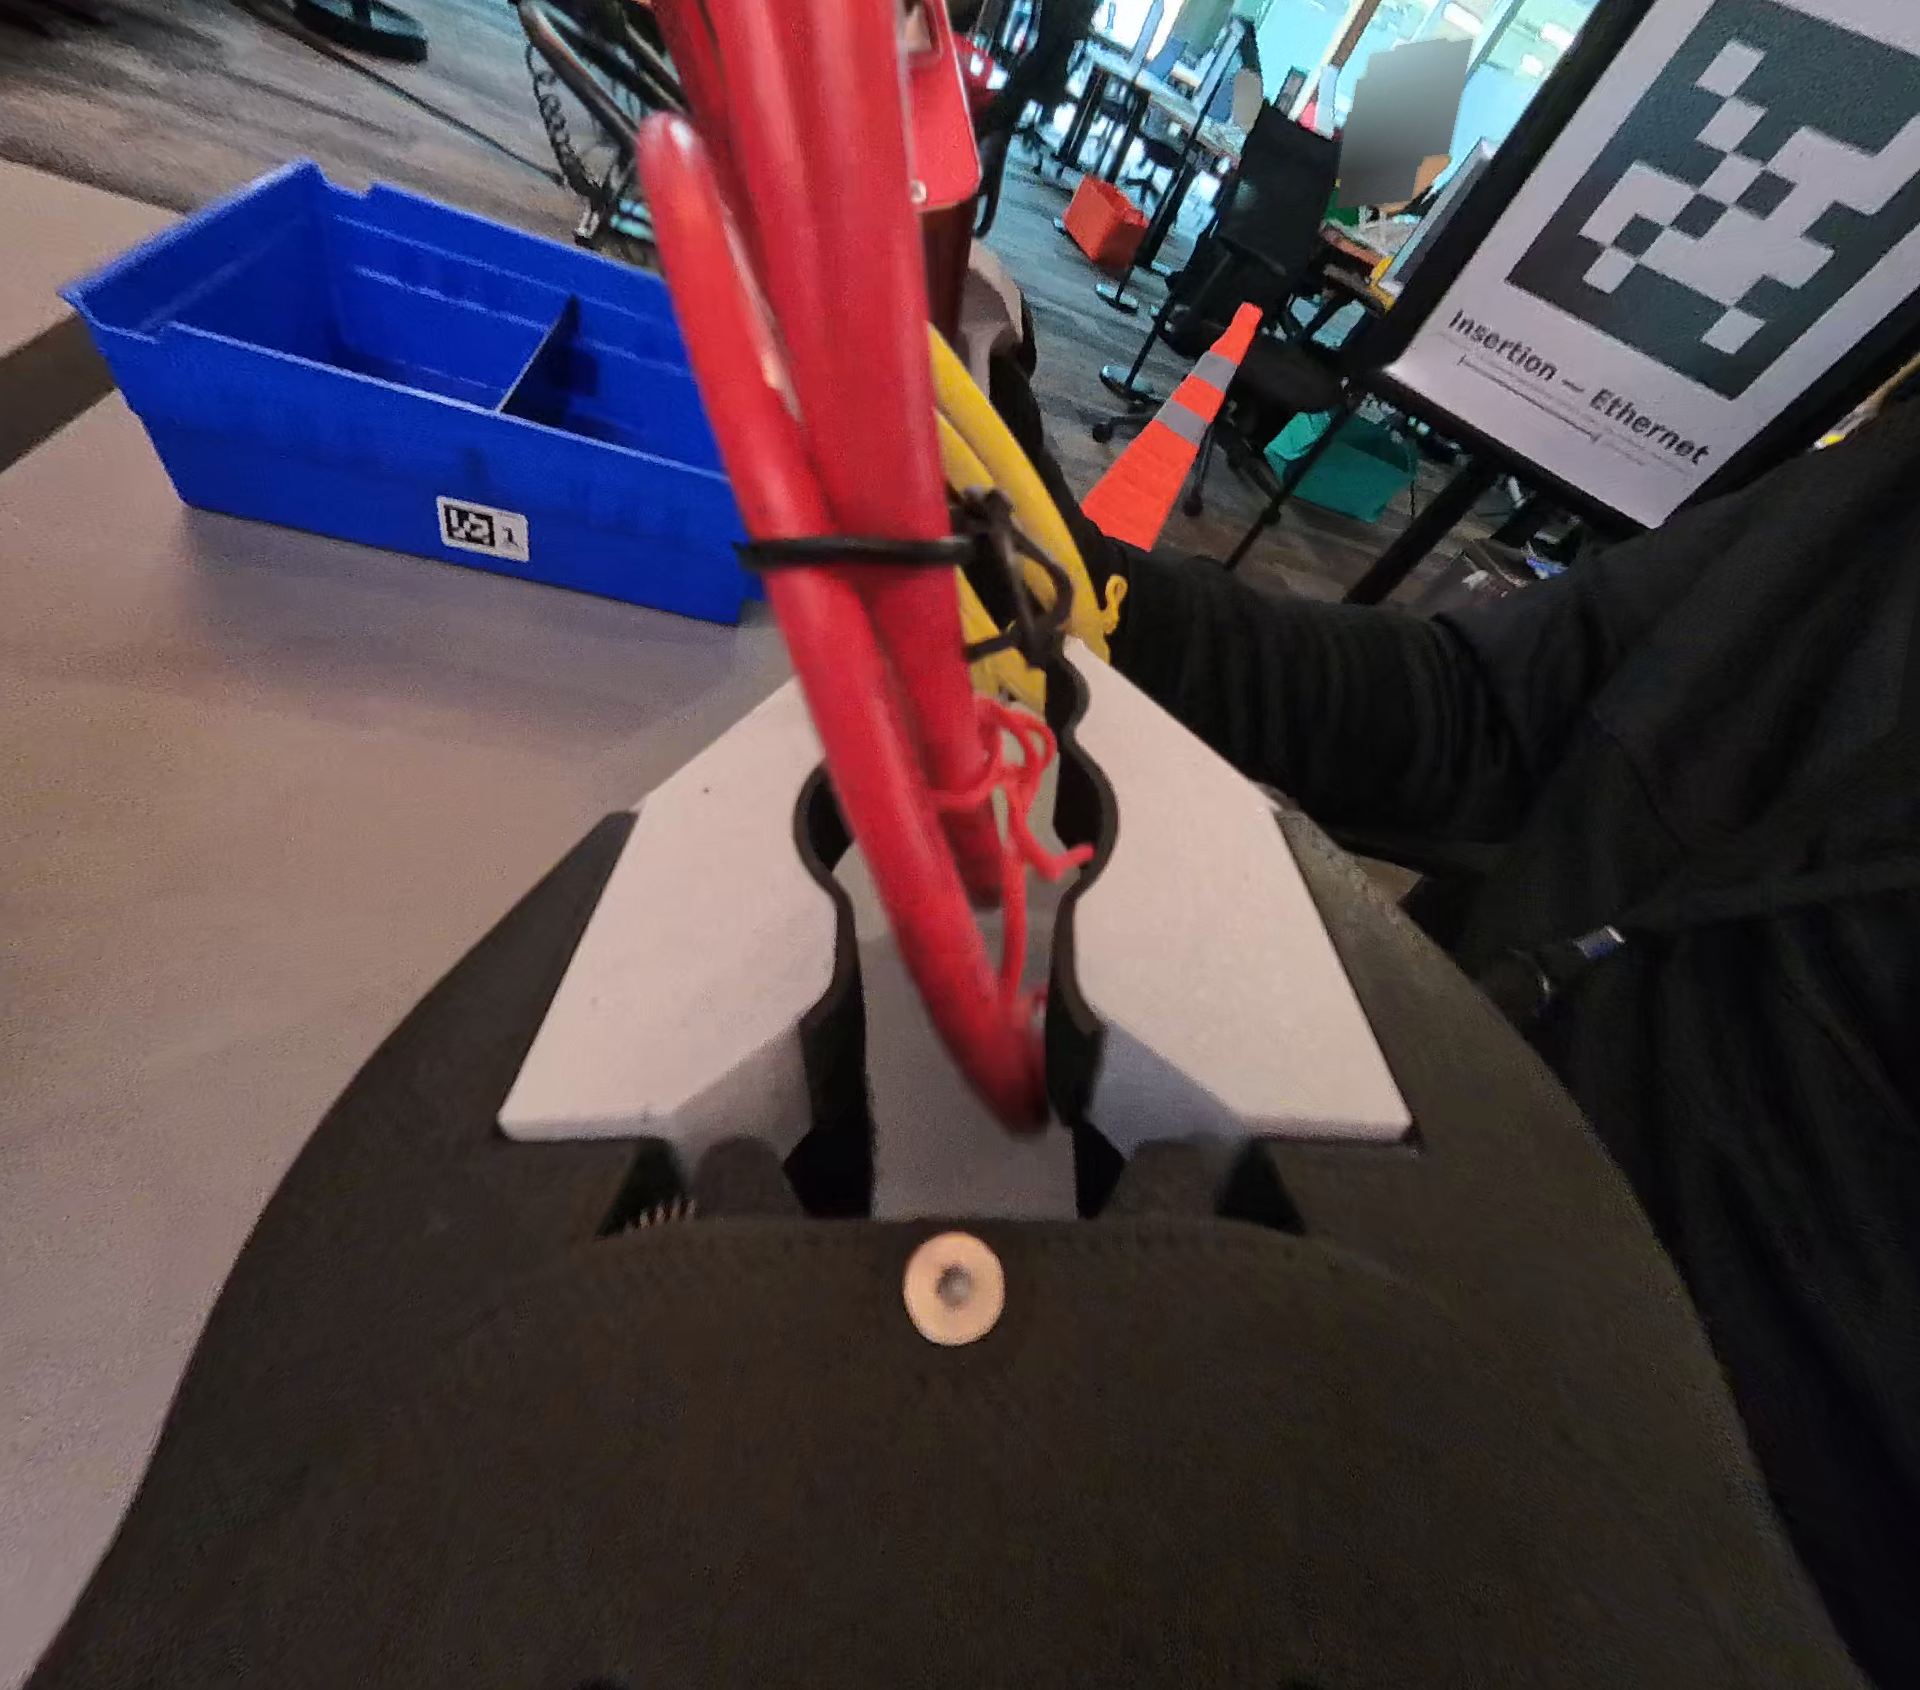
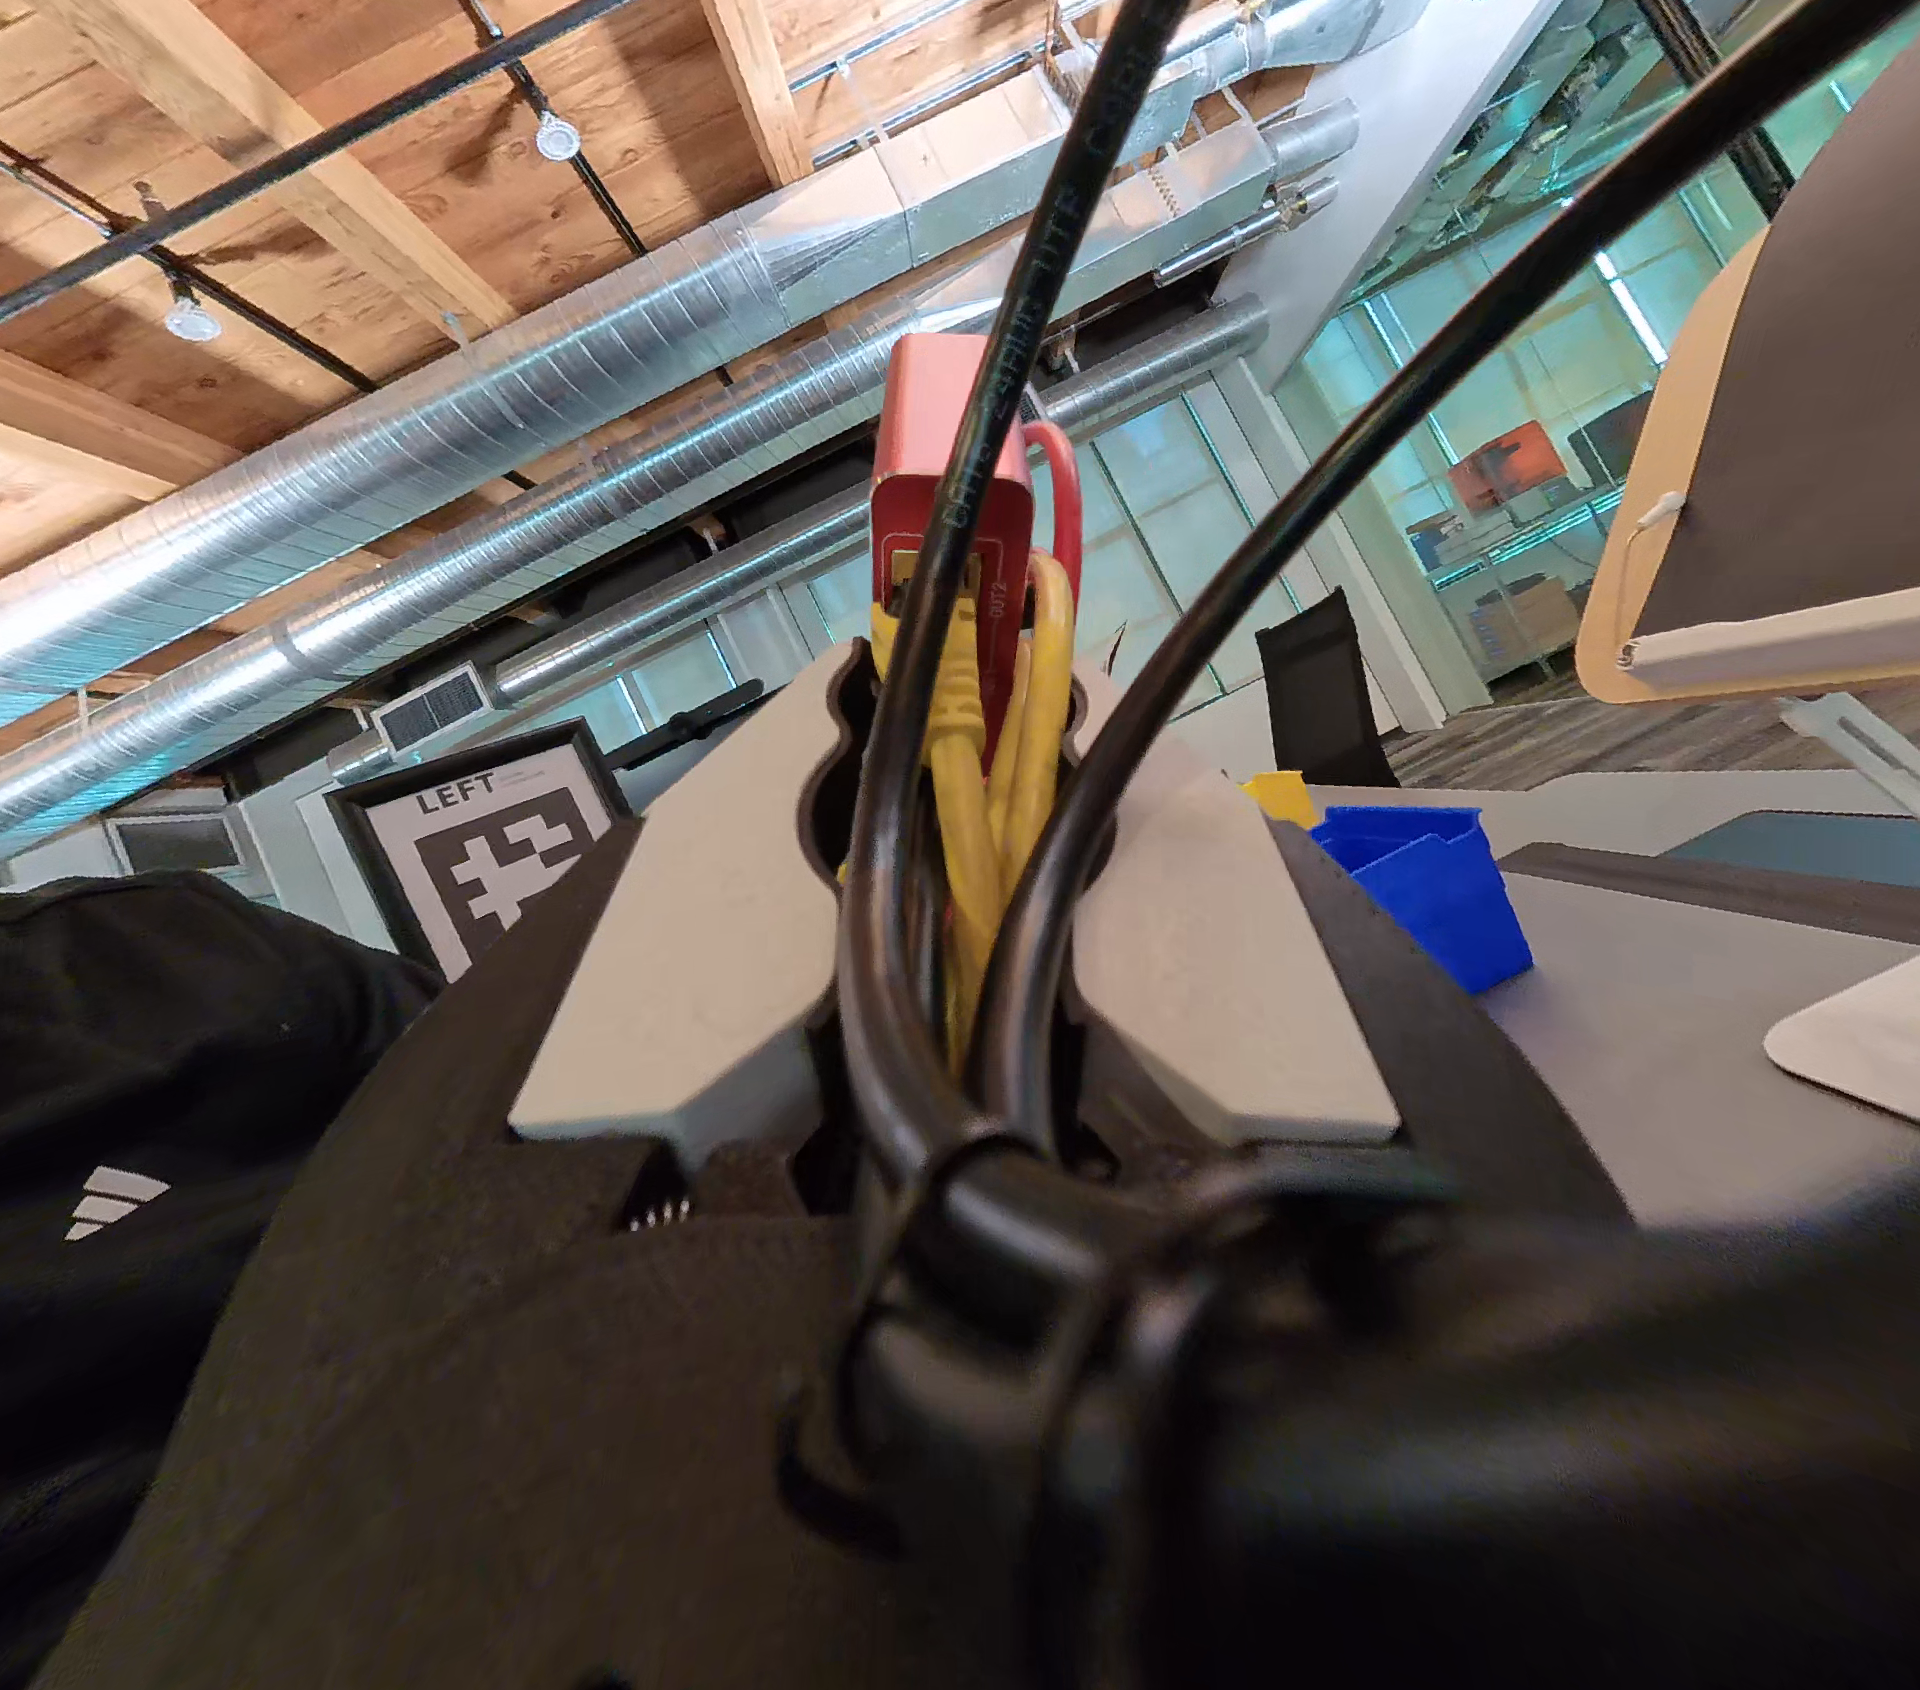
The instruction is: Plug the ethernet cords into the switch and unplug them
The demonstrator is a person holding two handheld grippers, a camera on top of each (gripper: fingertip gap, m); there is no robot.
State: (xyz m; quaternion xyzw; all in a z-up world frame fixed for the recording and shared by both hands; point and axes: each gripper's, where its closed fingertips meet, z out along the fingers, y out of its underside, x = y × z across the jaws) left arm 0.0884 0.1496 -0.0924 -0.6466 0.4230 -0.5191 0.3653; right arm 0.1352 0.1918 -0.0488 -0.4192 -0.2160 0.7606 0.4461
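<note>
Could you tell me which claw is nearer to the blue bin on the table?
Left. The left claw holds red cords just right of the blue bin; the right claw, tilted toward the ceiling, sits farther off.

Red cord [image 1: 831, 435] bundle cut off by the top edge of the left wrist view, hiding most of the red switch [image 1: 945, 123] behind. Yellow cord [image 1: 987, 477] mostly covered too. Black cord [image 2: 1039, 269] blurred close to the lens in the right wrist view, crossing the switch's port face. Blue bin [image 2: 1423, 892] partly hidden behind a claw finger [image 2: 1216, 944].
</note>
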